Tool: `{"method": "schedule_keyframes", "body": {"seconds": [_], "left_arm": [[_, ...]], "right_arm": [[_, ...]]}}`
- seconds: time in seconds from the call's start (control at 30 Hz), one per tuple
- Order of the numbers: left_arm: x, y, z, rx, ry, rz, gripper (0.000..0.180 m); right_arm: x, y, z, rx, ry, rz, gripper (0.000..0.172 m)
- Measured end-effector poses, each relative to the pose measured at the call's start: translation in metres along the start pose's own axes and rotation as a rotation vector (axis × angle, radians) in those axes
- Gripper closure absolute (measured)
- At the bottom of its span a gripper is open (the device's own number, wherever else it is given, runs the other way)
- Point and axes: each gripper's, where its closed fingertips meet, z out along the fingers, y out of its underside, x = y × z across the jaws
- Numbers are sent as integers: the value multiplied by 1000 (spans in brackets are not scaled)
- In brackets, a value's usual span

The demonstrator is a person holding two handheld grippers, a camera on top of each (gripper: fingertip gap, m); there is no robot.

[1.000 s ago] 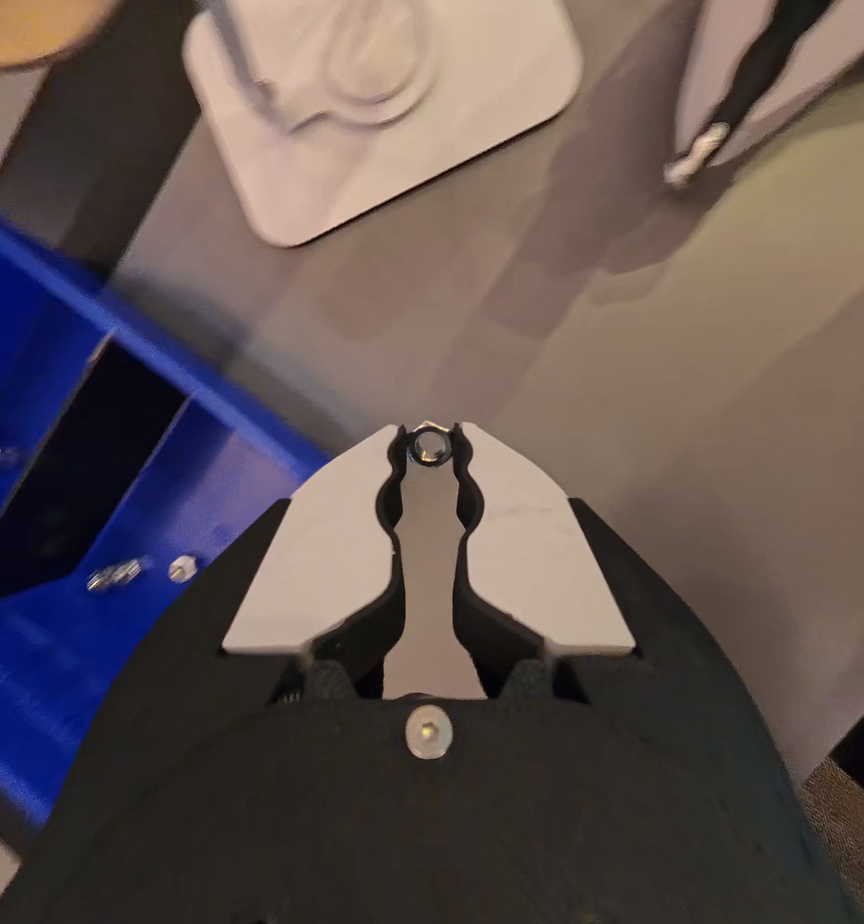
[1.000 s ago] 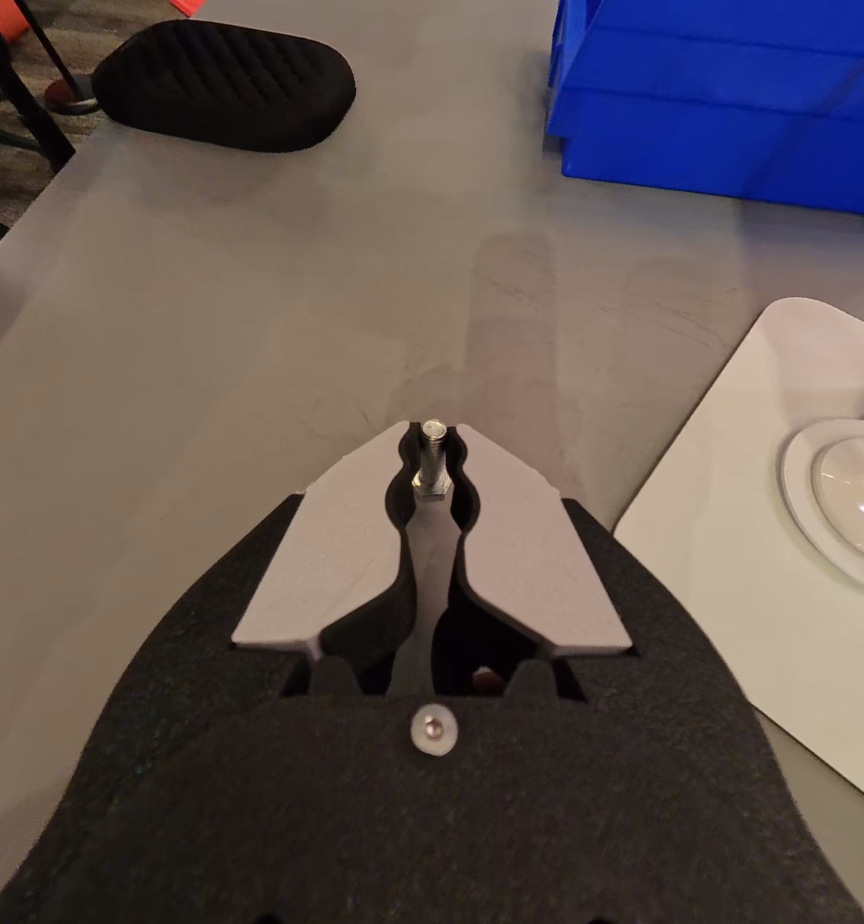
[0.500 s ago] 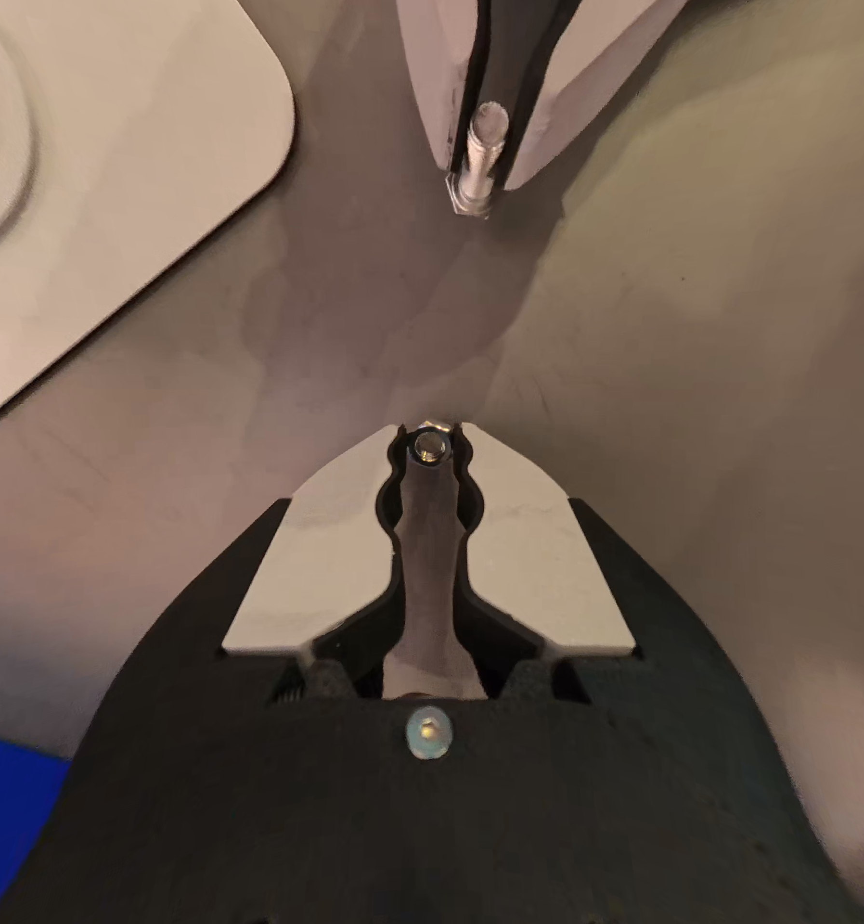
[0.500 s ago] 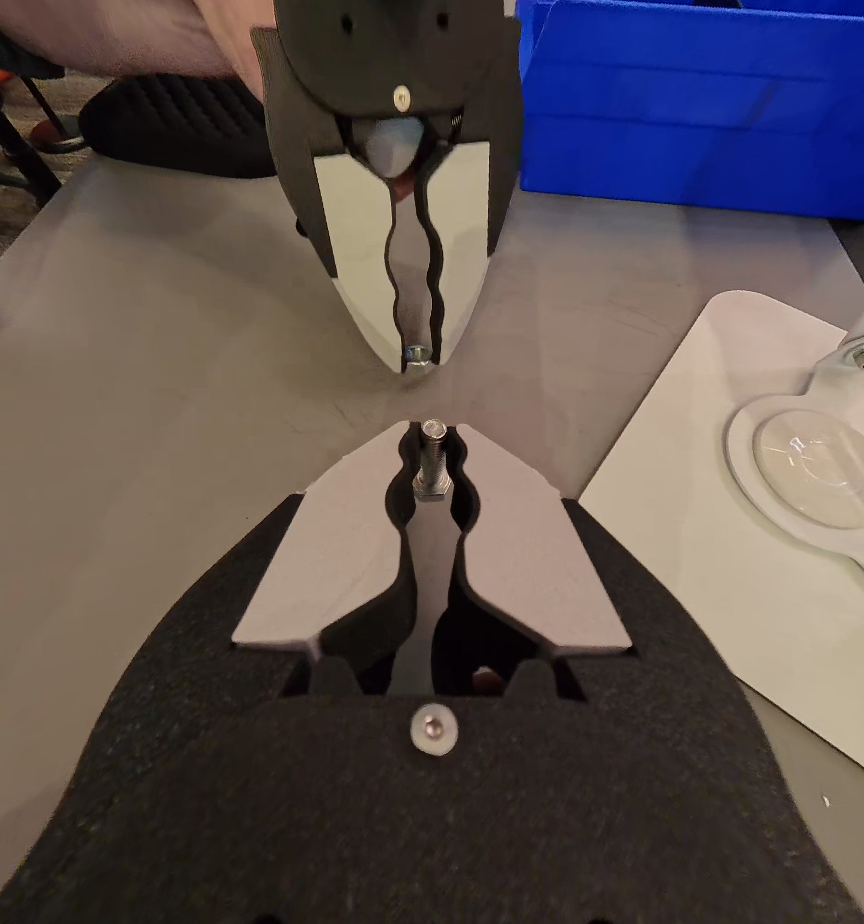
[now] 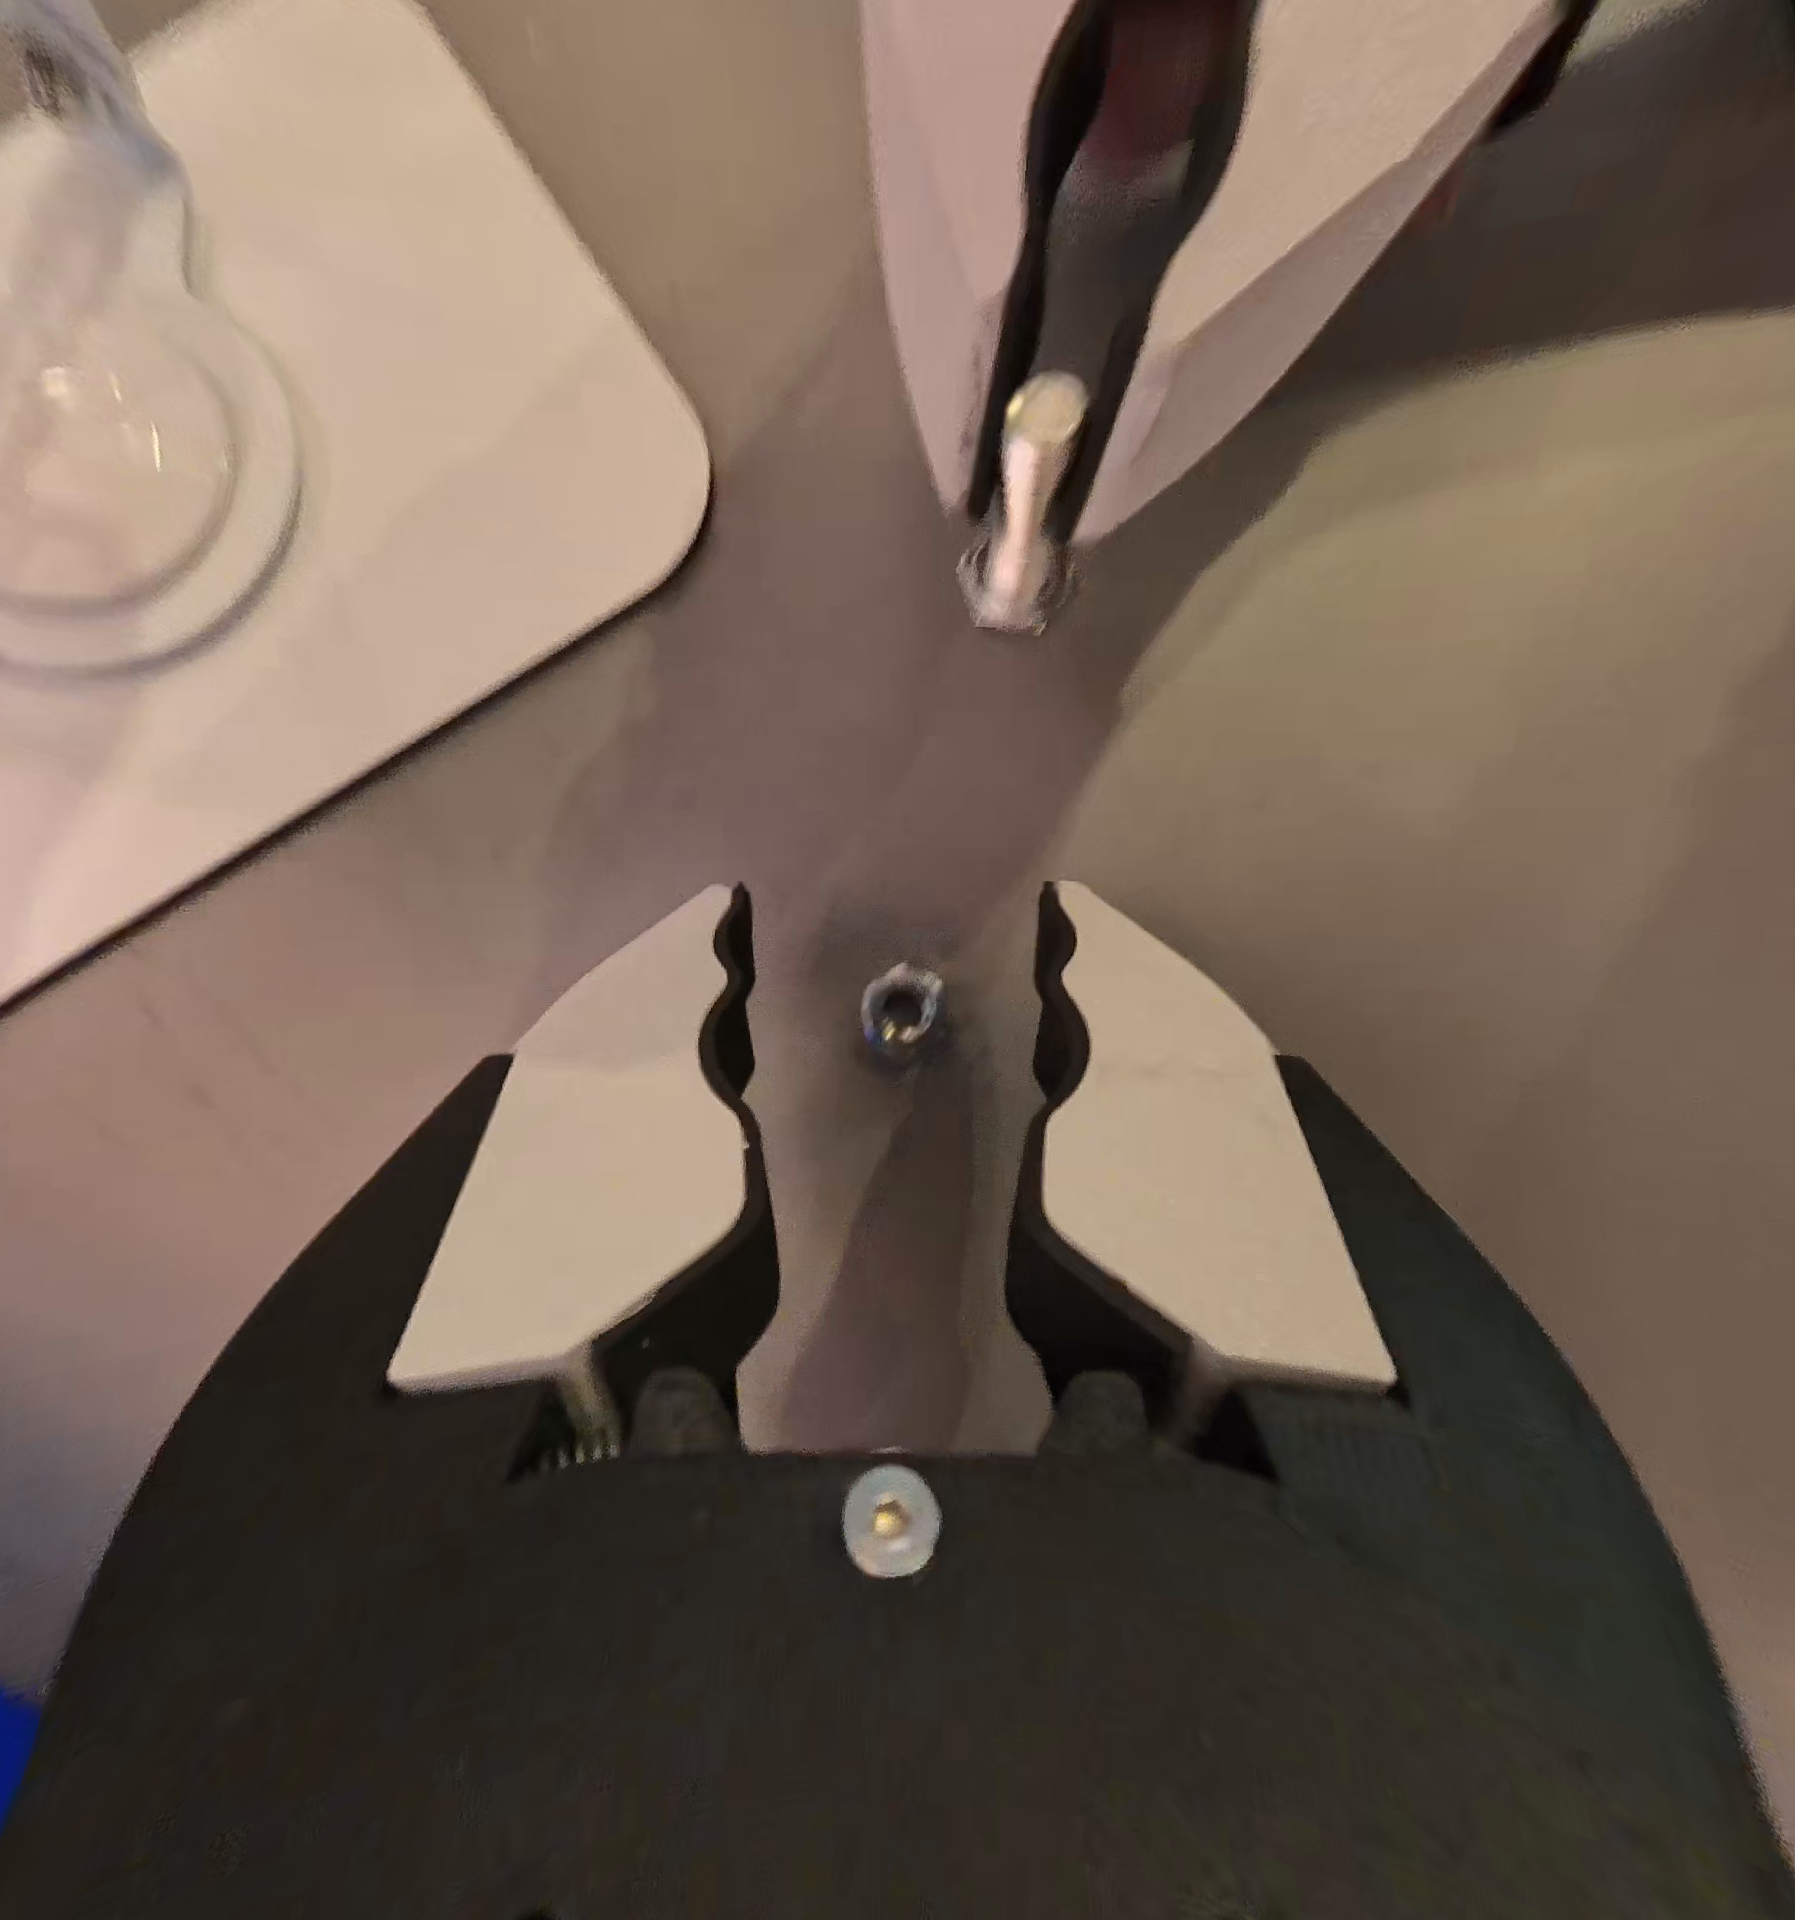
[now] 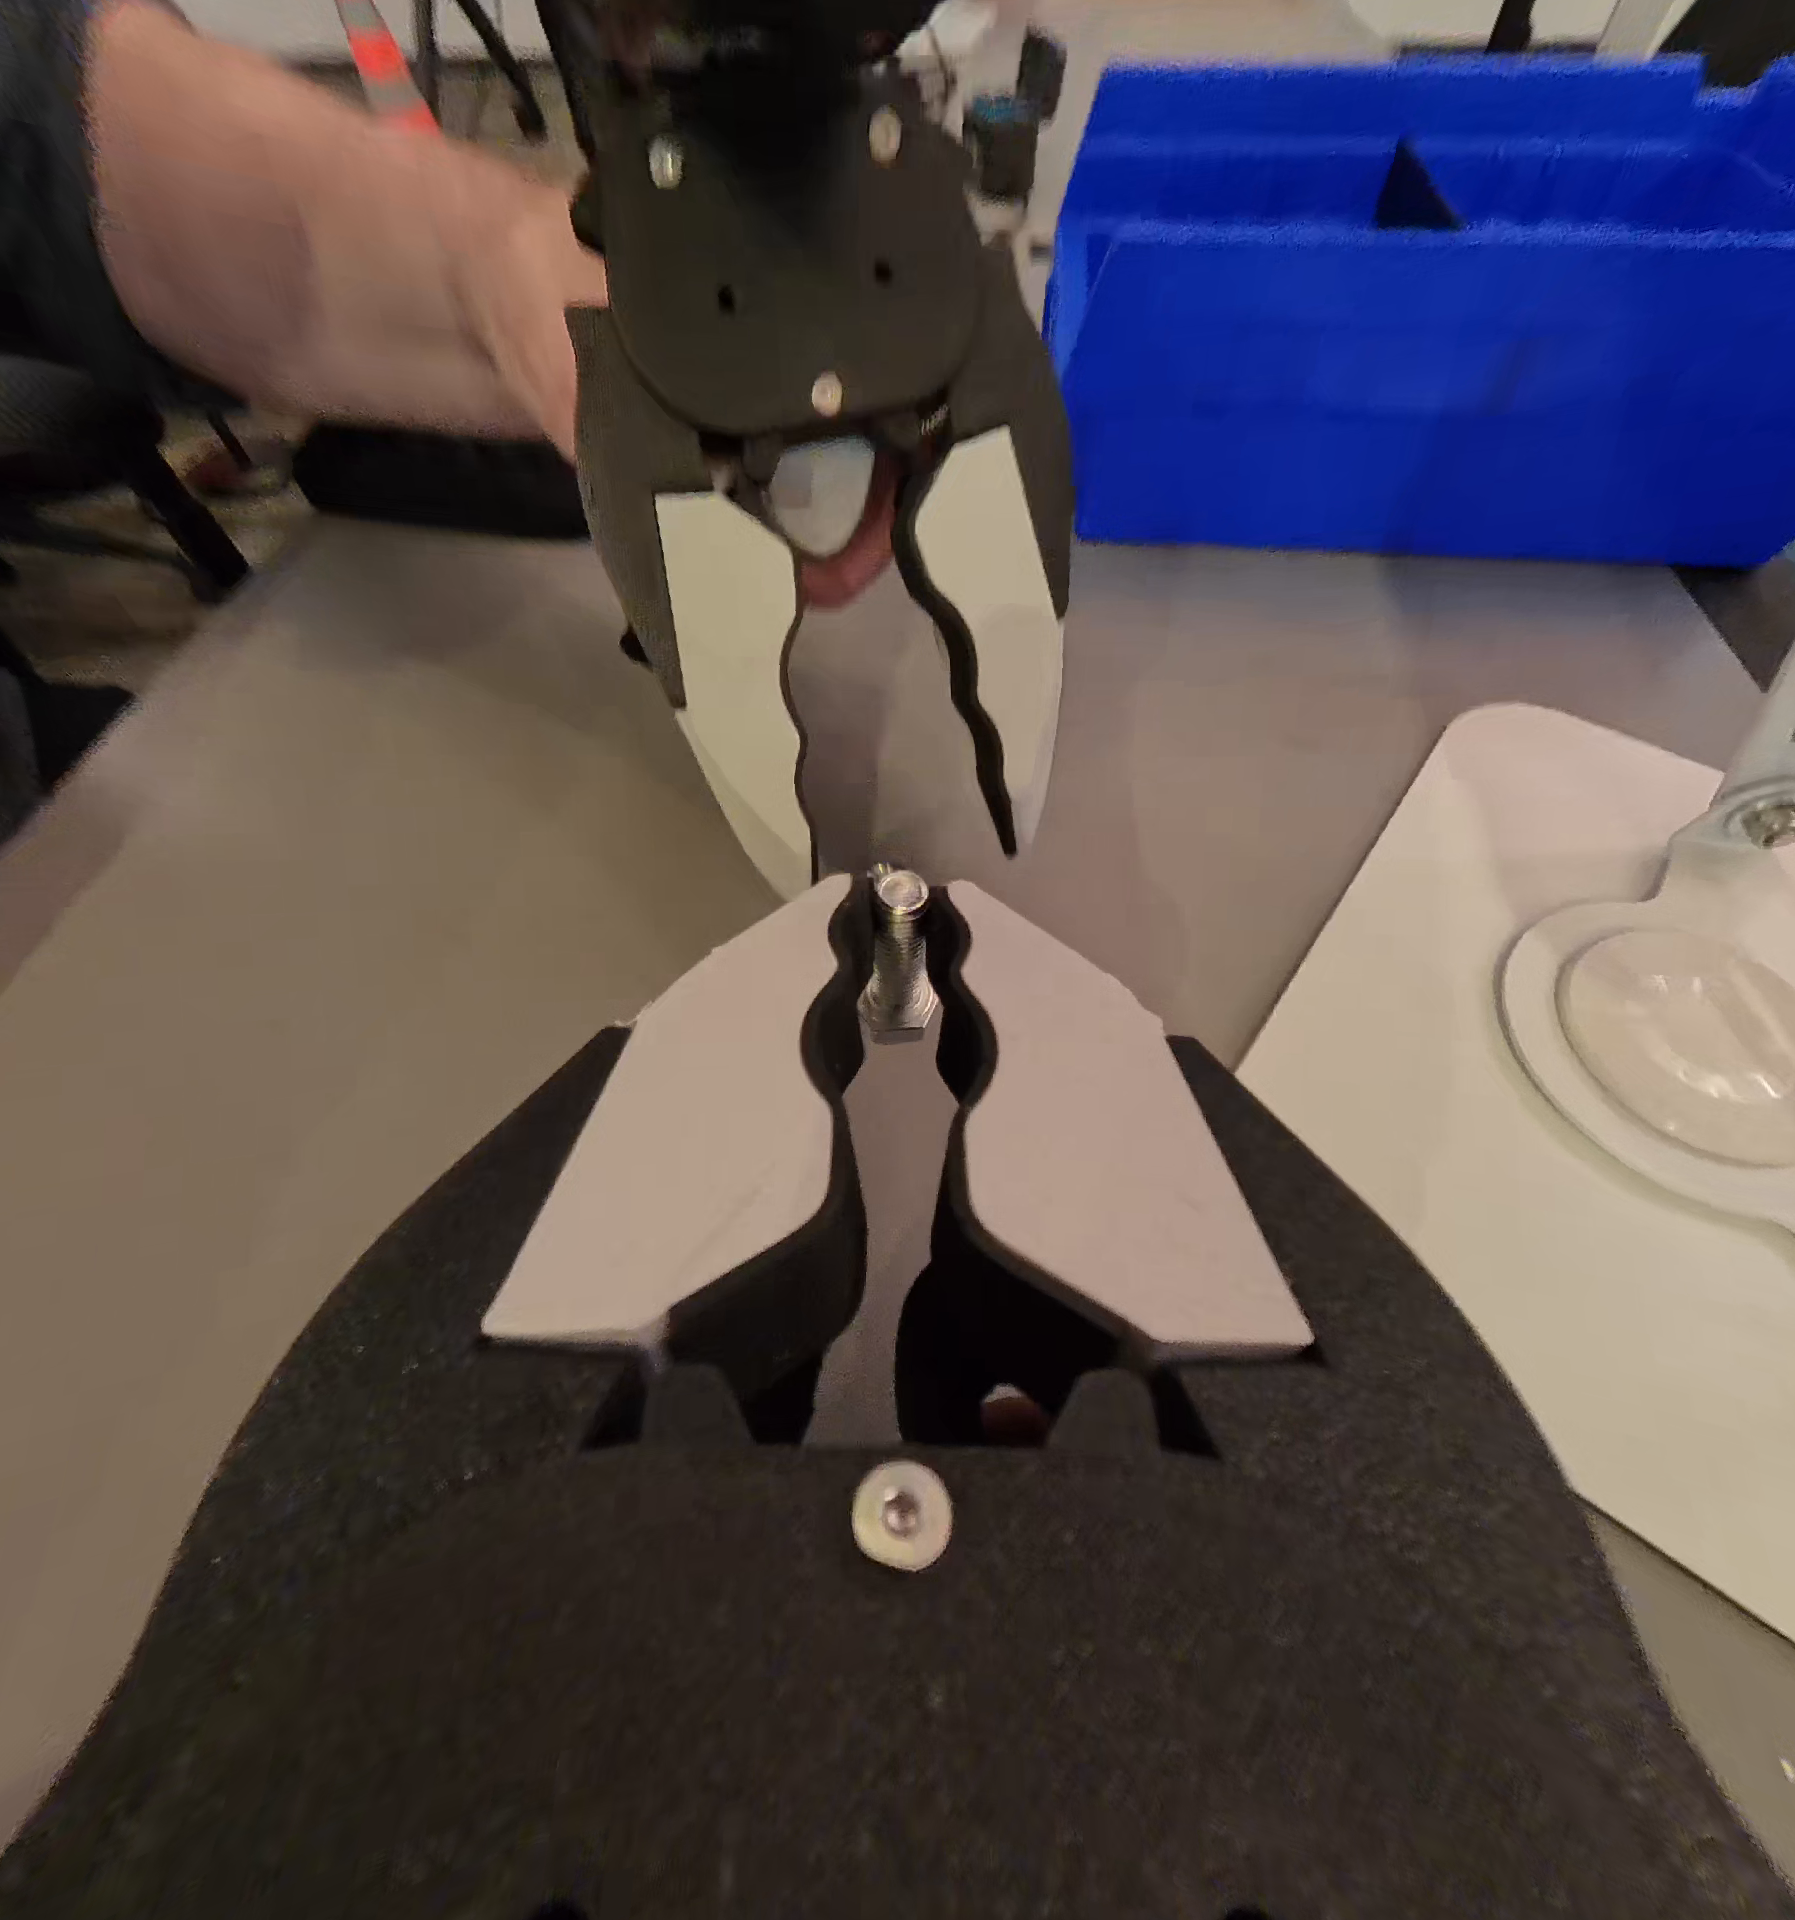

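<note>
My left gripper is open. A small silver hex nut sits between its spread fingers with a clear gap to each pad, seemingly down on the grey table. My right gripper is shut on a silver hex bolt, with the head toward the camera and the threaded tip pointing forward. The two grippers face each other tip to tip. The left gripper hangs open just beyond the bolt's tip in the right wrist view. The right gripper with the bolt shows at the top of the left wrist view.
A white board carrying a clear dome-shaped piece lies beside the grippers and also shows at the right in the right wrist view. A blue bin stands behind. A person's arm holds the left gripper. The tips of one gripper are about 6 cm away from the tips of the other.
The left jaws were shut on the nut and have opened; the nut has left the grasp. The two grippers have come closer tip to tip. The right gripper still holds the bolt.
</note>
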Motion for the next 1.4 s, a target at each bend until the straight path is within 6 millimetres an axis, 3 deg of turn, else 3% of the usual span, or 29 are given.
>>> {"method": "schedule_keyframes", "body": {"seconds": [0.23,0.4,0.6,0.83,0.87,0.97,1.07,1.2,1.3,1.4], "left_arm": [[26,-55,-10,352,103,-40,134],[30,-61,-9,394,128,-58,139],[34,-65,-10,434,118,-36,160],[34,-65,-11,467,145,-49,161],[35,-64,-12,453,157,-40,161],[26,-59,-21,447,135,-25,161],[-2,-45,-39,420,46,-16,161],[-51,-18,-61,410,-93,-38,161],[-64,-9,-60,434,-137,-51,161],[-64,-7,-54,448,-126,-55,161]], "right_arm": [[-7,-30,-6,175,-51,65,163],[-10,-32,-5,182,-64,60,162],[-16,-36,-4,212,-89,65,163],[-15,-37,-4,214,-78,58,163],[-14,-39,-5,213,-67,51,156],[-8,-43,-10,221,-29,46,139],[-2,-29,-8,131,-8,33,137],[-14,4,23,-140,-25,-81,137],[-18,22,46,-273,-47,-145,138],[-16,23,59,-301,-76,-165,140]]}}
